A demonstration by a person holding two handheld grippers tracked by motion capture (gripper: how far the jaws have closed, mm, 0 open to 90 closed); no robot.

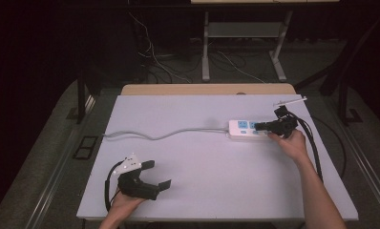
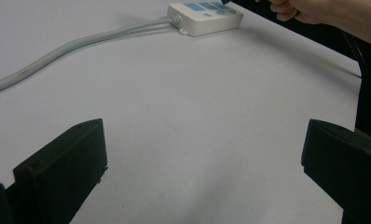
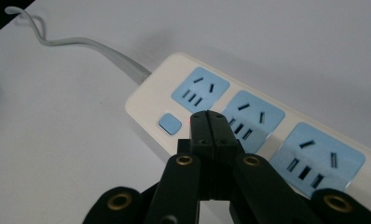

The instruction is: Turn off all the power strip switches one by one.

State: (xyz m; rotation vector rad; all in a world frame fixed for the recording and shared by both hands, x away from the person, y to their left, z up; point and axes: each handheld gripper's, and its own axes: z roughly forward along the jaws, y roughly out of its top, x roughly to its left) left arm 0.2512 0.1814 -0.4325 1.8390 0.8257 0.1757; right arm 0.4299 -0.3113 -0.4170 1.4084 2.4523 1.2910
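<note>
On the white table [image 1: 212, 176], listed by size:

1. Table: flat white board with a wooden strip at its far edge. No bins, trays or boxes stand on it.

2. Grey cable [image 1: 164, 134]: runs in a loose wave from the left side of the board to the strip's left end. Judged limp and springy; it will drag behind the strip if the strip is shifted.

3. Power strip [image 1: 243, 129]: white, oblong, lying flat toward the far right of the board, with three blue socket faces in a row and a small blue switch [image 3: 170, 124] at the cable end. A faint red point shows just beside the switch. Judged light, rigid, smooth plastic that is apt to slide on the board under a sideways push; best gripped across its short width at the long edges, or steadied while the switch is pressed straight down.

4. Left gripper [image 1: 160, 175]: held low at the near left corner, well apart from the strip, jaws spread wide with nothing between them.

5. Right gripper [image 3: 208, 122]: jaws pressed fully together, gripping nothing, tips poised at the strip's top between the switch and the first two sockets; contact cannot be told.
</note>
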